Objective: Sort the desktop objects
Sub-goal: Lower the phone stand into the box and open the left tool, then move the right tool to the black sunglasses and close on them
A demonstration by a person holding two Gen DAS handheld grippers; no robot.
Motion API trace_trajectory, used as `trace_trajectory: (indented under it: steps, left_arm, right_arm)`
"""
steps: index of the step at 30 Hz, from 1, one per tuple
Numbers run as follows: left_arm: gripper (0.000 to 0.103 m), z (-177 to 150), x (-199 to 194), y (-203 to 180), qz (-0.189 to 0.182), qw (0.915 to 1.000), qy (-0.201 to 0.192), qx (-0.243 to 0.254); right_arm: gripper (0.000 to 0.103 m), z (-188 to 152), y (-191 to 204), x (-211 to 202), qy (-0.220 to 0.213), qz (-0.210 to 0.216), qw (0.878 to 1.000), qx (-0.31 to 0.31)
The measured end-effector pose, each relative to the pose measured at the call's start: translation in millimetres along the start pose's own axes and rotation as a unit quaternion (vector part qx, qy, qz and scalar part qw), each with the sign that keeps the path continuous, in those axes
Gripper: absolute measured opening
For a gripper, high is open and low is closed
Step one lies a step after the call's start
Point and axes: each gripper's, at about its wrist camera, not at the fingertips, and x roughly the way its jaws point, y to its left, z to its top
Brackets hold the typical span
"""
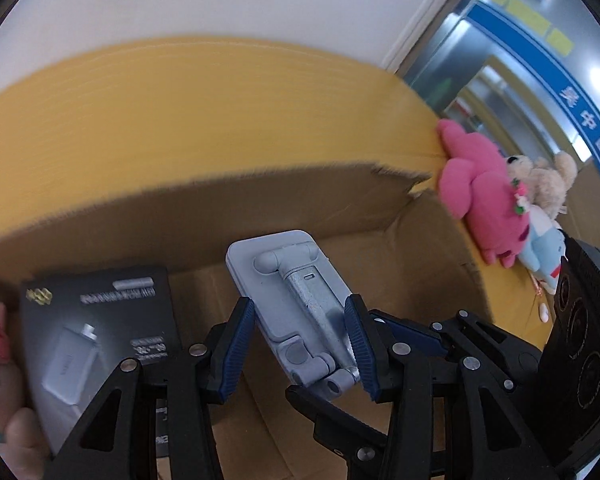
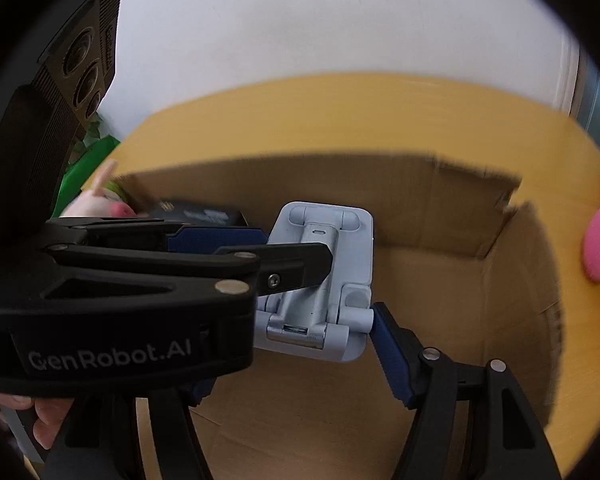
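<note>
While the left gripper [image 1: 300, 344] hovers over the open box [image 1: 440, 240], its jaws spread and only flanking the stand [image 1: 292, 296], the right gripper [image 2: 320, 320] reaches in from three o'clock, seemingly gaping too. Judging by this, the stand is being released for storage beside the black carton [image 1: 100, 320].

stand [image 1: 296, 300]: 1 | black pack [image 1: 100, 328]: 1 | box [image 1: 380, 208]: 1 | plush toys [image 1: 488, 196]: 3 at box's right | grippers: 2
</note>
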Motion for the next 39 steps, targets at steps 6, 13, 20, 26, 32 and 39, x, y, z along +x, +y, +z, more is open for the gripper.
trace_trajectory:
  steps: [6, 13, 20, 26, 32, 39]
  left_arm:
    - [0.043, -5.4, 14.3, -4.9, 0.045, 0.9987, 0.018, 0.013]
    - [0.046, -25.3, -77.5, -17.7, 0.068, 0.9941, -0.077, 0.033]
    - [0.096, -125.8, -229.9, -45.8, 0.112, 0.9579, -0.257, 0.064]
    - [0.1, -198.0, -274.5, -48.1, 0.147, 0.9427, -0.295, 0.053]
    - [0.101, -258.9, -301.2, -31.7, 0.192, 0.9319, -0.307, 0.022]
    - [0.1, -316.1, -298.1, -4.5, 0.194, 0.9383, -0.286, -0.012]
  right_arm:
    - [0.063, -9.1, 5.7, 20.9, 0.045, 0.007, 0.999, -0.009]
    - [0.065, -15.0, 18.6, -52.1, -0.006, -0.009, 1.0, -0.027]
    - [0.097, -78.7, 54.4, -222.1, -0.193, -0.049, 0.975, -0.096]
    - [0.103, -110.1, 54.0, -244.1, -0.188, -0.066, 0.976, -0.092]
    - [0.103, -146.2, 38.0, -232.8, -0.154, -0.061, 0.984, -0.064]
    - [0.103, -195.0, 0.9, -226.1, -0.091, -0.006, 0.993, -0.075]
